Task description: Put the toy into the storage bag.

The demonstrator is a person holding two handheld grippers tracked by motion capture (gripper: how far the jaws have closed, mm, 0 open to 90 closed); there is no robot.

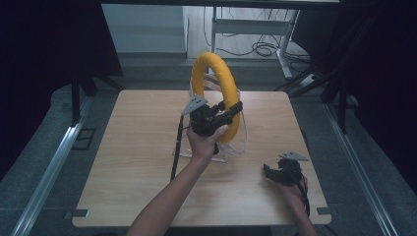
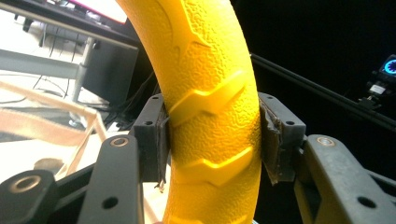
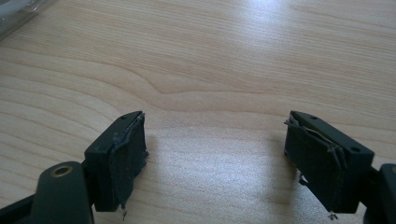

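Nearest, the right gripper (image 1: 275, 172) is being held low over the wooden table (image 1: 123, 172), jaws spread apart. Farther off, a yellow ring (image 1: 216, 73) is being pinched upright above mid-table by the left gripper (image 1: 223, 114).

1. The left forearm (image 1: 162, 206) comes in from the bottom edge of the high view and reaches up toward the middle of the frame.
2. The left hand (image 1: 205, 143) is wrapped around the left hand-held gripper (image 1: 223, 109), which sits at the centre of the high view with its grey plate at its upper left.
3. In the left gripper view its jaws press on both sides of a yellow ring (image 2: 210, 116).
4. The right hand (image 1: 294, 189) holds the right hand-held gripper (image 1: 269, 172) at the lower right of the high view, low over the bench (image 1: 137, 147).
5. In the right gripper view its jaws stand wide apart, with nothing between them.
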